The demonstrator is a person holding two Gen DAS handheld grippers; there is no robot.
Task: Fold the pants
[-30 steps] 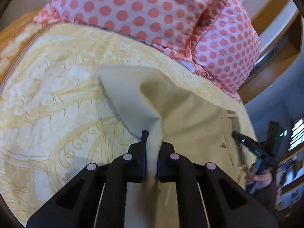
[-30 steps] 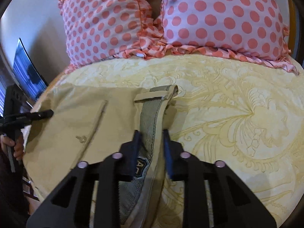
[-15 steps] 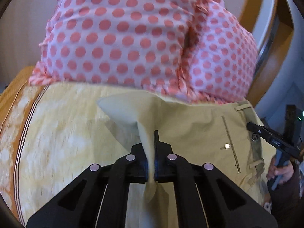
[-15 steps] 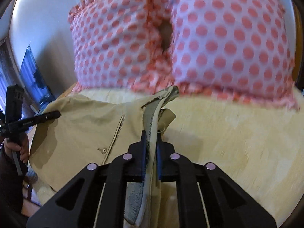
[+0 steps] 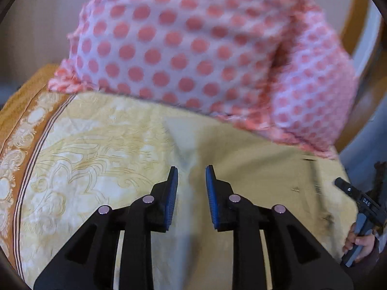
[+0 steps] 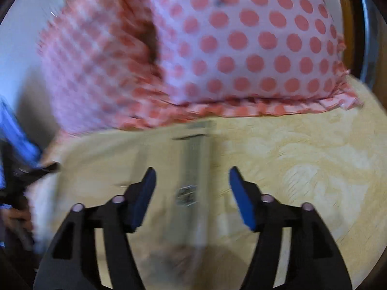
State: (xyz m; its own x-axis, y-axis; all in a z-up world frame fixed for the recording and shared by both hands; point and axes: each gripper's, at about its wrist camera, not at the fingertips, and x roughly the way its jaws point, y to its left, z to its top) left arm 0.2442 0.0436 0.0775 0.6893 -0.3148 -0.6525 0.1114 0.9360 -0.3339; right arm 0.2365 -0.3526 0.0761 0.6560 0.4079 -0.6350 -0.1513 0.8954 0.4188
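Note:
Beige pants (image 5: 254,169) lie on the yellow patterned bedspread (image 5: 84,149), their far edge close to the pillows. My left gripper (image 5: 191,174) is open; a raised fold of the leg cloth stands between the jaws, free of the blue pads. In the right wrist view the pants (image 6: 150,159) show their grey waistband lining (image 6: 193,159) and a label. My right gripper (image 6: 192,174) is open wide above the waistband. The right gripper also shows at the right edge of the left wrist view (image 5: 358,200), and the left one at the left edge of the right wrist view (image 6: 36,169).
Two white pillows with pink dots (image 5: 193,48) (image 6: 254,43) lean at the head of the bed, just beyond the pants. A wooden headboard (image 5: 355,17) rises behind them. The bedspread's orange border (image 5: 21,111) marks the left edge.
Both grippers were shut on the pants, left on the leg cloth, right on the waistband. Both have now opened and let go, and the pants lie down on the bed near the pillows.

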